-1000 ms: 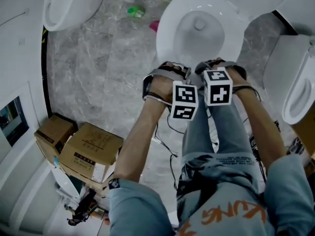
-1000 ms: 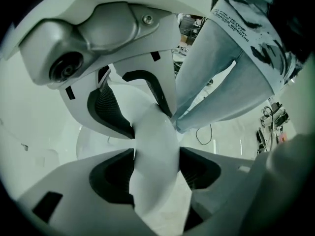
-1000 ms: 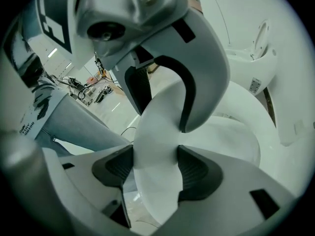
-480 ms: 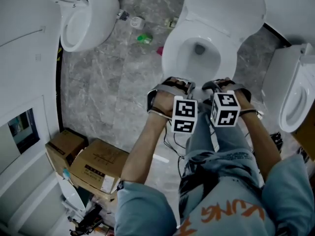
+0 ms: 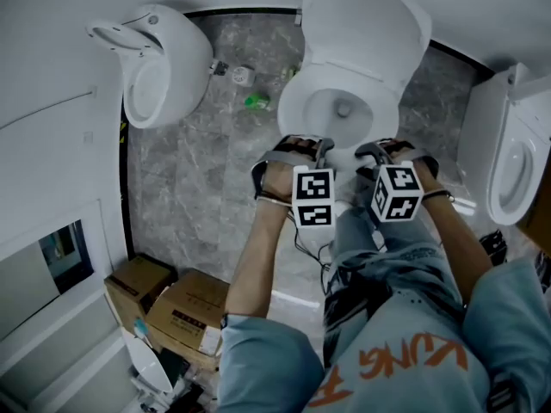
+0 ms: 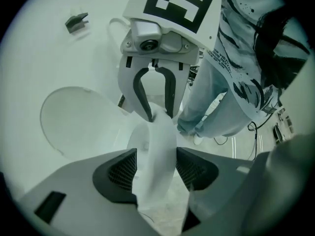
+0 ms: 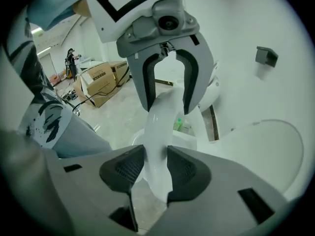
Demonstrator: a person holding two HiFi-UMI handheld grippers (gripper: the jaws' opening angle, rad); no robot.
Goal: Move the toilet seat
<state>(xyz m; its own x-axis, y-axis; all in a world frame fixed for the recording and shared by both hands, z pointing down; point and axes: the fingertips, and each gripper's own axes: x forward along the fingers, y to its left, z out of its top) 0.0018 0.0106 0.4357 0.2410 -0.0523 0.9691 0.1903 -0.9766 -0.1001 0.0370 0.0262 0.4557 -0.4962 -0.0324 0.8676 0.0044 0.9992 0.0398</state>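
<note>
A white toilet stands at the top centre of the head view, its lid [image 5: 366, 24] raised behind the bowl [image 5: 343, 108]. Both grippers hold the front of the toilet seat, side by side. The seat [image 6: 156, 146] runs as a white band between the pads of my left gripper [image 6: 156, 157], which press on it. My right gripper [image 7: 156, 168] clamps the same band [image 7: 160, 132]. Both sets of jaws have just been closing, the right one further, with the seat between them. Each gripper view shows the other gripper on the seat: the right gripper [image 6: 156, 113], the left gripper [image 7: 167, 104].
A white urinal [image 5: 164, 63] hangs at the left and another white fixture [image 5: 508, 157] stands at the right. Cardboard boxes [image 5: 185, 317] sit at the lower left. A green item [image 5: 256, 101] lies on the marble floor. Cables [image 5: 310, 248] trail by the person's legs.
Both grippers have risen with the front of the seat. The head view now takes in the whole raised lid and more of the urinal at the left.
</note>
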